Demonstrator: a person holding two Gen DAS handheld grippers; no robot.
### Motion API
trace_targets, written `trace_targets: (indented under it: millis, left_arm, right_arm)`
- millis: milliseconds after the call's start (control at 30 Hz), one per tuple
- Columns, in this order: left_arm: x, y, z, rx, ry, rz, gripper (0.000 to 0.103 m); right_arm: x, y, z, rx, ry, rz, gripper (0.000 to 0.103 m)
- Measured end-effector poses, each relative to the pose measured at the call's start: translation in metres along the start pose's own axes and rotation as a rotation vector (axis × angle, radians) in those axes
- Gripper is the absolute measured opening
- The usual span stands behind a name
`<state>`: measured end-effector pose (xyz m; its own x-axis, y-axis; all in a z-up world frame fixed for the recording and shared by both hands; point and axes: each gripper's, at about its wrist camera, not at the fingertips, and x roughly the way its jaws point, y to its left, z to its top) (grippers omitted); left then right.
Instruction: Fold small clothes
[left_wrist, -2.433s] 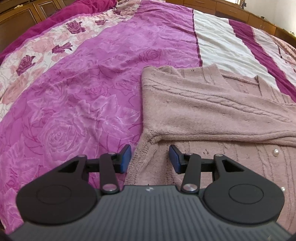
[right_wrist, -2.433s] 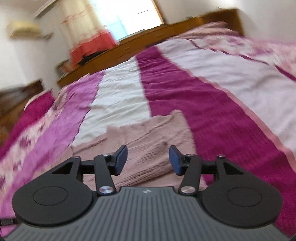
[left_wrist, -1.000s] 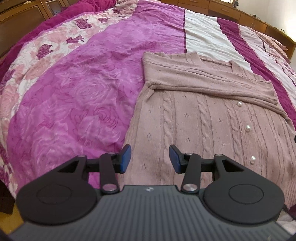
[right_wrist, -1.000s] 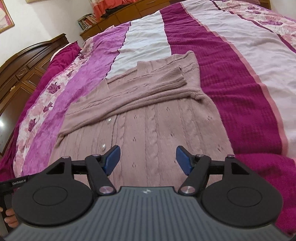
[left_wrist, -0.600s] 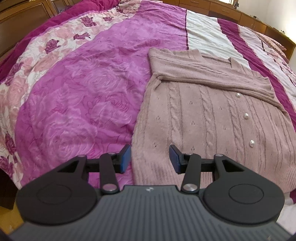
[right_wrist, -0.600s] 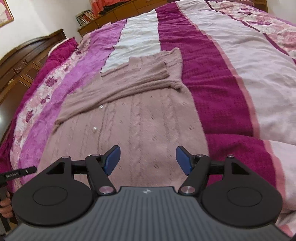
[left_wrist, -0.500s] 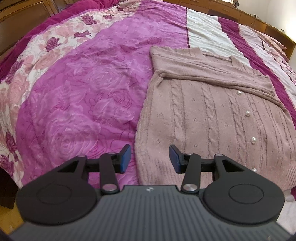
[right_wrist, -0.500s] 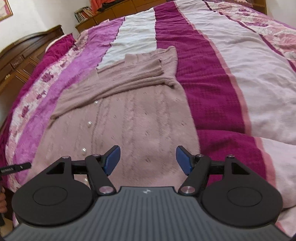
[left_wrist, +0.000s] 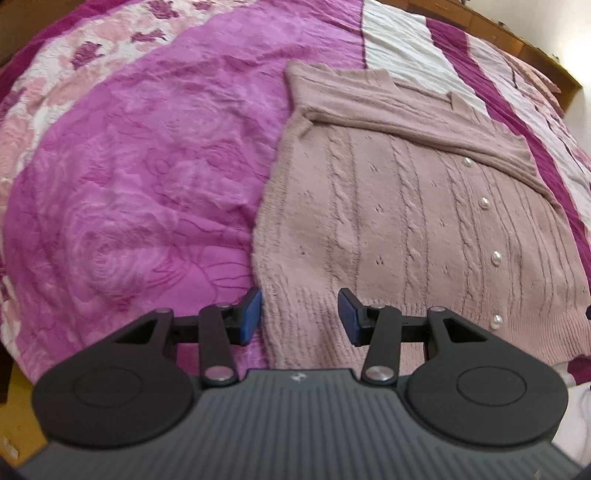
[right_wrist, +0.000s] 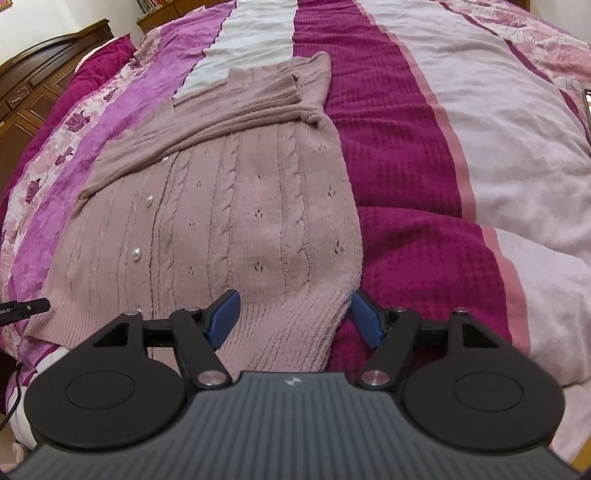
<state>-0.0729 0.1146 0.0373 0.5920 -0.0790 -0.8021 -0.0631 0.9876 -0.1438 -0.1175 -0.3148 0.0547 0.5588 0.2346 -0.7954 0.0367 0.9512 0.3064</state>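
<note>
I see a wide bed (right_wrist: 424, 155) under a bedspread of magenta, white and rose-print stripes. Dark carved wooden furniture (right_wrist: 33, 81) stands along the far left in my right view, a pale wall (right_wrist: 55, 14) above it. Yellowish floor (left_wrist: 18, 402) shows beside the bed.

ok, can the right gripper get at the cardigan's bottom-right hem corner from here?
Probably yes. The right gripper has its jaws open, straddling the cardigan's ribbed hem corner. Nothing lies over that corner; only bedspread beside it.

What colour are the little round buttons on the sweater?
The buttons are pearly white, clearest in the left wrist view.
</note>
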Motion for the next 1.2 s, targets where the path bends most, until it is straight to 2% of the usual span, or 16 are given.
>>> trace_targets:
  millis: [133,300,433,733,867,1000,1200]
  left_arm:
    - [0.01,-0.002,0.002,0.019,0.029,-0.038,0.055]
    - [0.018,-0.007,0.003,0.05,0.051,-0.084,0.055]
    - [0.026,-0.012,0.006,0.078,0.069,-0.086,0.055]
    - [0.021,-0.006,0.006,0.072,0.085,-0.086,0.055]
    - [0.031,-0.01,0.008,0.072,0.092,-0.103,0.057]
    - [0.045,-0.012,0.009,0.053,0.118,-0.13,0.057]
    - [0.046,-0.019,0.008,0.086,0.121,-0.114,0.057]
  right_arm:
    - [0.006,0.001,0.0,-0.034,0.027,0.007,0.074]
    - [0.019,0.002,0.0,-0.042,0.047,0.047,0.076]
    - [0.028,0.007,0.0,-0.065,0.06,0.055,0.079]
    - [0.023,0.022,-0.002,-0.223,0.11,0.025,0.079]
    - [0.036,0.023,-0.004,-0.211,0.11,0.048,0.08]
    - [0.046,0.03,-0.007,-0.238,0.112,0.033,0.081]
    - [0.031,0.035,-0.005,-0.283,0.161,0.008,0.08]
